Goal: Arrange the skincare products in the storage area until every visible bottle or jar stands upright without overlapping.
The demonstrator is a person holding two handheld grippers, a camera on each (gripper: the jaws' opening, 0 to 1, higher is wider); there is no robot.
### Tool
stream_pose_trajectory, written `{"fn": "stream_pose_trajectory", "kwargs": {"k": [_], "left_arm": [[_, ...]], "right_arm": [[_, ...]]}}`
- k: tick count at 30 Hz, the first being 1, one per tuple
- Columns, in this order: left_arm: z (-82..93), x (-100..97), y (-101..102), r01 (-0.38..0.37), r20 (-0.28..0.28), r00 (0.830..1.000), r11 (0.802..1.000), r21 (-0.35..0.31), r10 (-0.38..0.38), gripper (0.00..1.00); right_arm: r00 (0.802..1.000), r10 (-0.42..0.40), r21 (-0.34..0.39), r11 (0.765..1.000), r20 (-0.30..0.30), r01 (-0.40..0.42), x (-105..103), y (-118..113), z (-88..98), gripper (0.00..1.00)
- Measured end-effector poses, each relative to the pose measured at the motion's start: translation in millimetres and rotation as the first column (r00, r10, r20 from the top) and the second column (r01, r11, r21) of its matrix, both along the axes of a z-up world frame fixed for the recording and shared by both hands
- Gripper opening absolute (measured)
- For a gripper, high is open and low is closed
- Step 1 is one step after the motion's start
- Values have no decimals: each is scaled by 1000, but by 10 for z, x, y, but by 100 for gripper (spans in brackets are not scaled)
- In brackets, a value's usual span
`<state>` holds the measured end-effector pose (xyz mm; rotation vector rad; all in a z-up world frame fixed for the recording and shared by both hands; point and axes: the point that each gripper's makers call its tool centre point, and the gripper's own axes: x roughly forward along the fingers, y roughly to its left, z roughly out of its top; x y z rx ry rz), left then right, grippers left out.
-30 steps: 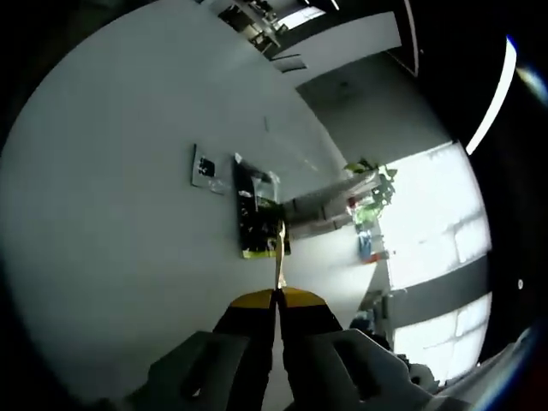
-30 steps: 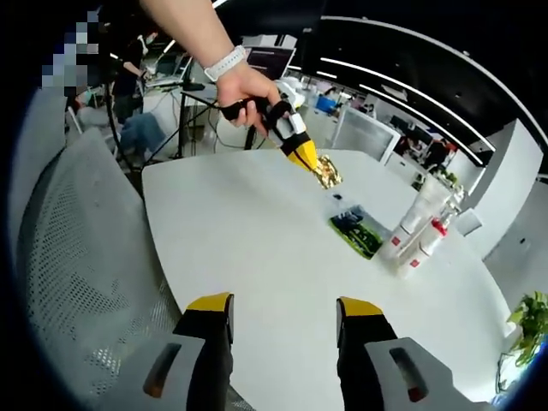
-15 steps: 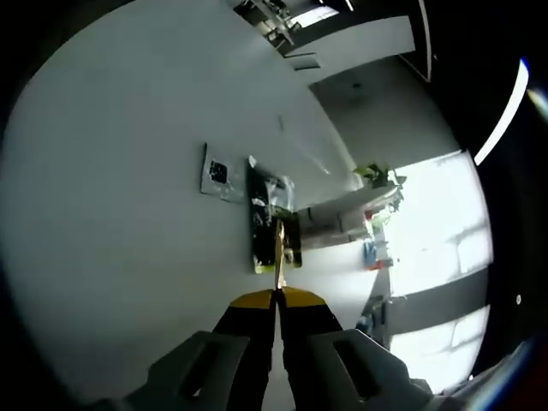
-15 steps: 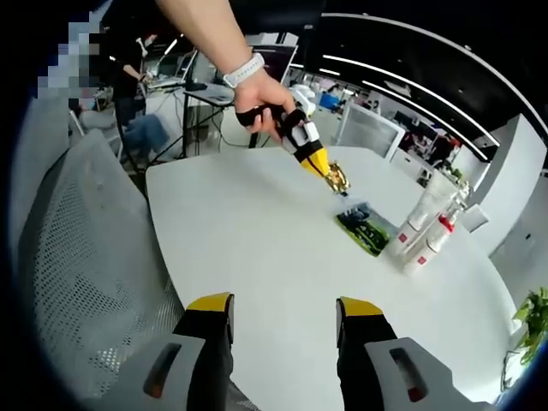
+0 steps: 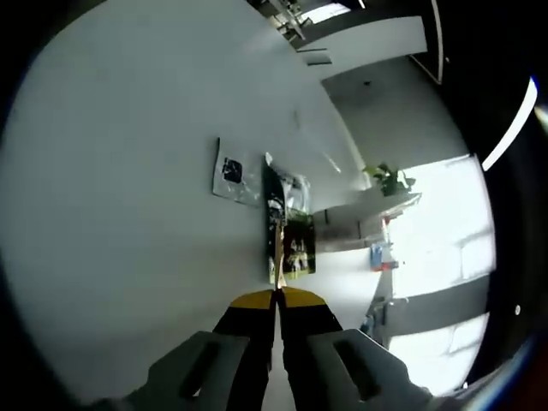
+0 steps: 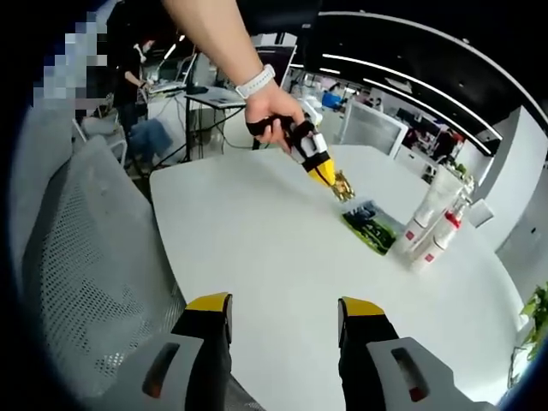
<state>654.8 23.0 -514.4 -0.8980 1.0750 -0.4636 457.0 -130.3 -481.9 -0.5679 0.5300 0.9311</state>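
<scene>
Your left tongs (image 6: 341, 183) pinch a gold sachet (image 6: 345, 186) above the white bench (image 6: 257, 248), just short of the green packet (image 6: 370, 228). Two bottles (image 6: 431, 231) stand upright beyond it, toward the far edge. Your right tongs (image 6: 282, 310) hang wide open, holding nothing, over the near edge.

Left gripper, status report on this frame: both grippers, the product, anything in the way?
Left gripper shut on gold sachet, above white table. Right gripper open, holding nothing. Bottles upright beyond green packet. Nothing seen between them.
</scene>
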Motion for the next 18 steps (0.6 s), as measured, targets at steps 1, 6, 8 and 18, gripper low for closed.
{"fn": "stream_pose_trajectory", "kwargs": {"k": [1, 6, 8, 18], "left_arm": [[-20, 10, 4, 1, -4, 1000, 1000, 3, -1, 0], [-103, 36, 24, 14, -20, 1000, 1000, 22, -13, 0], [-139, 36, 25, 23, -29, 999, 999, 28, -22, 0], [-240, 13, -37, 53, -73, 996, 998, 21, -51, 0]], "right_arm": [[1000, 0, -1, 1000, -2, 0, 0, -2, -5, 47], [1000, 1, -6, 1000, -9, -1, -4, -3, -20, 46], [1000, 3, -9, 1000, -10, -3, -5, -5, -25, 46], [1000, 4, -2, 1000, -25, -4, -16, 8, -34, 46]]}}
